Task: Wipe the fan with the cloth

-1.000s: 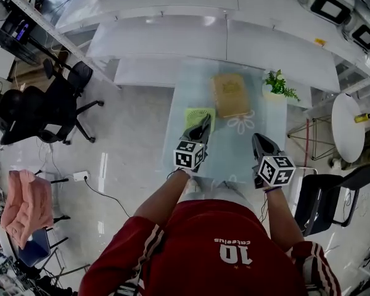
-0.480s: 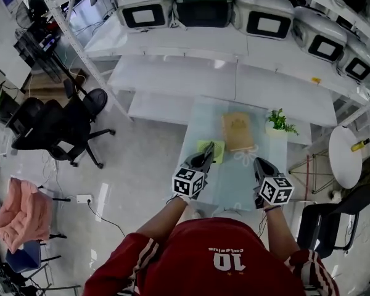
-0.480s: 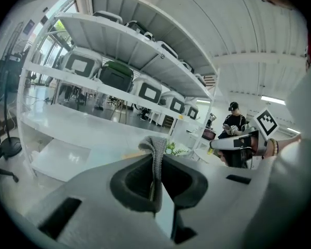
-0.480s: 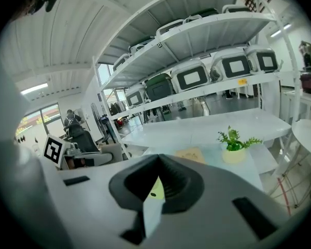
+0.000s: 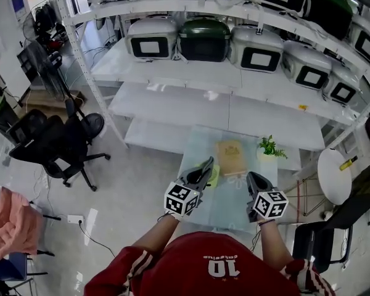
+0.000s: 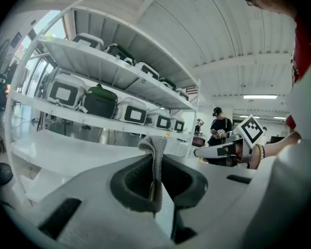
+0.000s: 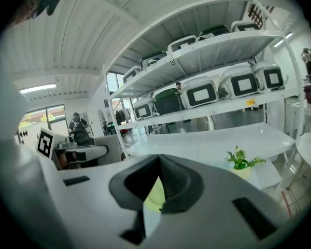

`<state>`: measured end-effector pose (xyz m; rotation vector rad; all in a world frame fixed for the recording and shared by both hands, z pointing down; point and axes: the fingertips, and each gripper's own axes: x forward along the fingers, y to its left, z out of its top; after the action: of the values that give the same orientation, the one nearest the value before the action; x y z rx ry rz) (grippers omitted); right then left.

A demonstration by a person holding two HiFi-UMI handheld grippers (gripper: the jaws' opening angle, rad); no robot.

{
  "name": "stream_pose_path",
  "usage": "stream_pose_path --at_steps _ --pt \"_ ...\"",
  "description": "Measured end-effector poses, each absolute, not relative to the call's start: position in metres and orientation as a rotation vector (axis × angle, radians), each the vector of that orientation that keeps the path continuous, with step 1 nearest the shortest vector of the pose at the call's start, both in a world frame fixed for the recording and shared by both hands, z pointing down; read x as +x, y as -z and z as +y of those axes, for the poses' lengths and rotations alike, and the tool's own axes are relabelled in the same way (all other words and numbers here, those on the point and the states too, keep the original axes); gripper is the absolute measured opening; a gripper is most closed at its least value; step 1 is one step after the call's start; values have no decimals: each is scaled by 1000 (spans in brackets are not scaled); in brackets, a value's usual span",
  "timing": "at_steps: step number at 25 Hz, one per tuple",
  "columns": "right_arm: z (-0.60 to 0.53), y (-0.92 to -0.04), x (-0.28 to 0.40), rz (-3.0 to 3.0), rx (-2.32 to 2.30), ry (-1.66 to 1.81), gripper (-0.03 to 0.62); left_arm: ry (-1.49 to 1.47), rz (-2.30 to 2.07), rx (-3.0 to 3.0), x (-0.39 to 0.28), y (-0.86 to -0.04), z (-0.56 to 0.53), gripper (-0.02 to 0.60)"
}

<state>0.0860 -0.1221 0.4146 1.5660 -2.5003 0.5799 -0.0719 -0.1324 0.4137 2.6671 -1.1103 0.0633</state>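
1. cloth of soft grey weave stood pinched between the jaws of the left gripper, with a folded edge poking above the tips. it looked limp and light, so that firm pinch near the fold seemed enough to wipe with.
2. the right gripper had its jaws pressed together on nothing.
3. just beyond both grippers, the small yellow-green plastic fan with a round grille sat on the pale glass table. it was apart from the cloth and partly hidden behind the left gripper in the head view.
4. the fan looked light and apt to slide on the glass, and its grille looked thin. steadying it by the outer frame and wiping gently seemed wise.
5. farther off lay a flat tan package and a small green potted plant, then white shelves of grey and green boxy appliances.
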Motion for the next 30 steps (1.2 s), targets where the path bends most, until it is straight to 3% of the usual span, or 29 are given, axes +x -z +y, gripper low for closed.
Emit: stream_pose_path --at_steps 15,30 --pt "-106 -280 57 -2729 1559 -309 5 181 -1062 2839 -79 -286 -99 28" --pt "-73 -210 85 -2756 1749 -123 4 349 -1181 2886 -128 -215 -79 28"
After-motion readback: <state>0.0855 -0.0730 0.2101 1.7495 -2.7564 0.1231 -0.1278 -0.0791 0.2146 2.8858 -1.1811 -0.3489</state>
